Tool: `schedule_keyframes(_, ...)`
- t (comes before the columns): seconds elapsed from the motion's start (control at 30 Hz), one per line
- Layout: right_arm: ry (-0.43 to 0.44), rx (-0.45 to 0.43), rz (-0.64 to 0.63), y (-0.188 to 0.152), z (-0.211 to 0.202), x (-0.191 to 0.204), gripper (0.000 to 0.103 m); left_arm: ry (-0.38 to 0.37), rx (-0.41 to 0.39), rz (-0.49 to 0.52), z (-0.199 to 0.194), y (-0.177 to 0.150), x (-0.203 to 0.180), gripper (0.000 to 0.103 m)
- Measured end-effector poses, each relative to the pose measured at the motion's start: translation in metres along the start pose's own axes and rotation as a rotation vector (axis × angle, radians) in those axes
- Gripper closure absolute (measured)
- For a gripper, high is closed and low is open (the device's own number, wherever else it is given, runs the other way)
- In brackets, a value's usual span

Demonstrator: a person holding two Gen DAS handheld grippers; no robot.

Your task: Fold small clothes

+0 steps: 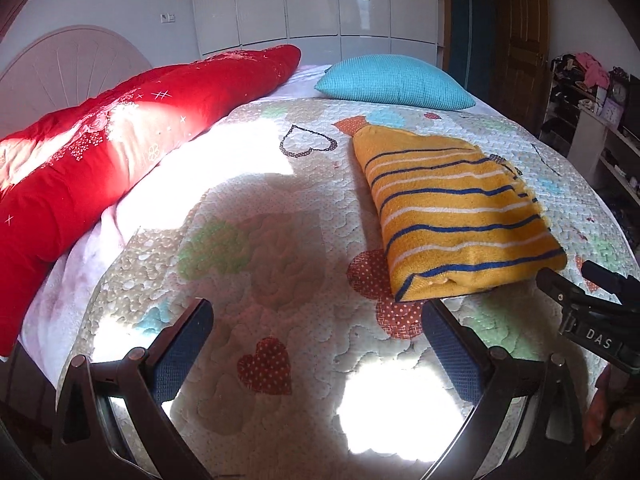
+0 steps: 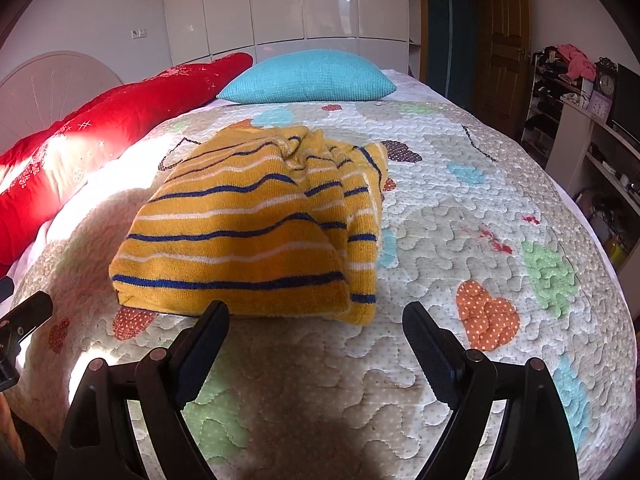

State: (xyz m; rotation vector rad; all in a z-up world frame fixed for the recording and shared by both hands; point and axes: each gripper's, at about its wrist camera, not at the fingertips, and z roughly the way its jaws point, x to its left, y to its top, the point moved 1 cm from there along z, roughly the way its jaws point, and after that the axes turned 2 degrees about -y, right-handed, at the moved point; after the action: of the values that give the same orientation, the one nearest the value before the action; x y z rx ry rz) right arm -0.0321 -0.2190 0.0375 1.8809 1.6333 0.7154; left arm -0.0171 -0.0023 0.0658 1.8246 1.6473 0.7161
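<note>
While both claws are hovering low over the bed's quilt (image 2: 460, 208), we are noting the yellow striped garment (image 2: 240, 236) lying folded on the quilt, ahead of them. Right claw (image 2: 316, 316): jaws standing wide apart, gripping nothing; the garment's near edge is sitting just beyond its left fingertip, with a loose fold trailing toward the gap between the fingers. Whether that tip is touching cloth, we cannot tell. Left claw (image 1: 318, 312): jaws likewise spread, gripping nothing; from this view the garment (image 1: 460, 216) is lying ahead and to the right, its near corner just above the right fingertip, while only bare quilt (image 1: 260, 264) is showing between the fingers. We are also seeing part of the right claw's body at that view's right edge. A red duvet (image 1: 100, 160) and a turquoise pillow (image 2: 308, 76) are resting farther back on the bed.
</note>
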Motion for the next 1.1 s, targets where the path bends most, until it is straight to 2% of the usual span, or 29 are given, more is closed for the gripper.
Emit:
schedule_keyframes(0.13,-0.038,-0.025,-0.031,0.005,-0.004,0.008,0.012,0.022,-0.021,-0.014,-0.010,-0.001,0.001,0.000)
schedule_keyframes(0.27,-0.141,-0.048,-0.069,0.002,-0.008,0.010,0.012,0.057,-0.014,0.026,-0.010,-0.006,-0.009,0.000)
schedule_keyframes(0.43,-0.214,-0.014,-0.051,-0.002,-0.004,-0.006,0.012,0.032,0.020,0.045,0.000,-0.009,-0.026,0.000)
schedule_keyframes(0.63,-0.243,0.006,-0.040,-0.005,0.000,-0.023,0.012,0.002,0.070,0.054,0.014,-0.009,-0.047,0.000)
schedule_keyframes(0.8,-0.247,0.008,-0.038,-0.007,0.000,-0.026,0.012,-0.005,0.079,0.084,0.020,-0.009,-0.060,0.000)
schedule_keyframes(1.1,-0.244,0.004,-0.050,-0.006,-0.001,-0.022,0.012,-0.035,0.103,0.077,0.027,-0.010,-0.061,0.000)
